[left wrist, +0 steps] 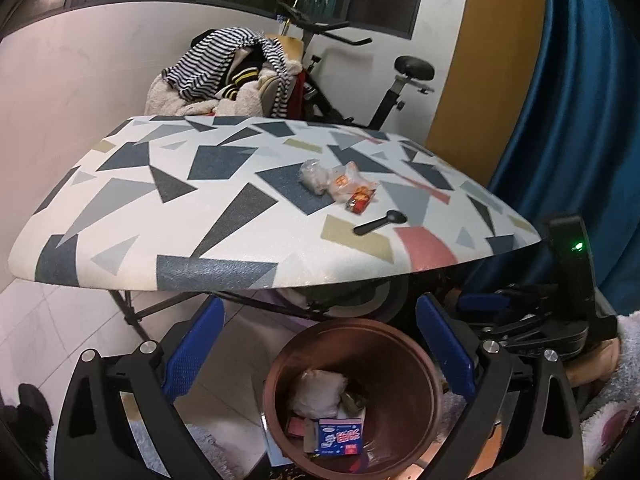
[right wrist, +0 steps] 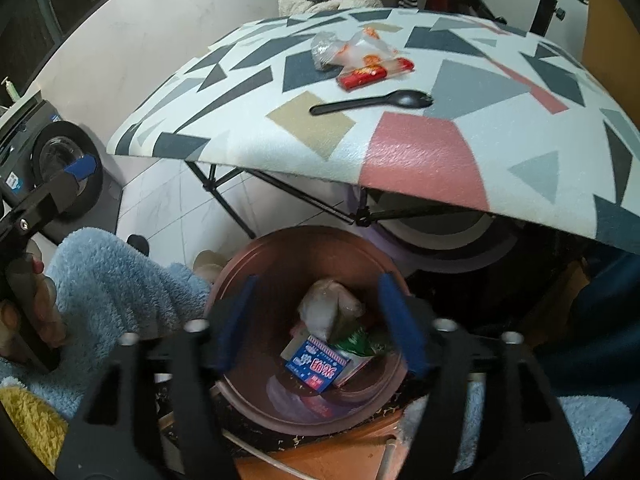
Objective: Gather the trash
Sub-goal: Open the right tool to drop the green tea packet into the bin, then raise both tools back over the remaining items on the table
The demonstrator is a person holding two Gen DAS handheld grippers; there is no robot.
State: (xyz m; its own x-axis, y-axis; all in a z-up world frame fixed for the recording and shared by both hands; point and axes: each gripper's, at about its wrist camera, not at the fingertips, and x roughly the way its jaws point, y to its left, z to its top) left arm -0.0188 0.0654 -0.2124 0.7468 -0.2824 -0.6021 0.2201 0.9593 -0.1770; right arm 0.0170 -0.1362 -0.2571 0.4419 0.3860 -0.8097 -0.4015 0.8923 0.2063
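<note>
So on the left there's a fluffy blue sleeve (right wrist: 120, 276) and the hand (right wrist: 38, 312) working the left tool (left wrist: 316, 354), which hangs above the bin (left wrist: 408, 364) with its blue pads (left wrist: 192, 354) spread wide and nothing between them, so it's open. The bin is a brown round one sitting on the floor just under the near edge of the table (left wrist: 200, 216). Inside it you can see a white wad (left wrist: 318, 394), a blue box (left wrist: 340, 436) with print on it and some other scraps I can't make out. The right tool (right wrist: 320, 326) points down right into the bin's mouth, also open, pads well apart with nothing pinched between them; the wad and box lie loose below it in the bottom. It's a bit blurry in the right wrist view. Up on the table, which has that geometric grey, blue and pink cover, there's trash left: a crumpled clear bag (left wrist: 314, 176), just beside it more clear wrappers (left wrist: 344, 184) with orange print, then a red packet (left wrist: 360, 200) touching those, and nearer the edge a black spoon (left wrist: 380, 222) lying flat a little apart from the packet. Behind the table there's an exercise bike (left wrist: 384, 96) with a pile of clothes (left wrist: 232, 76) next to it, and a blue curtain (left wrist: 568, 120) on the far right.
</note>
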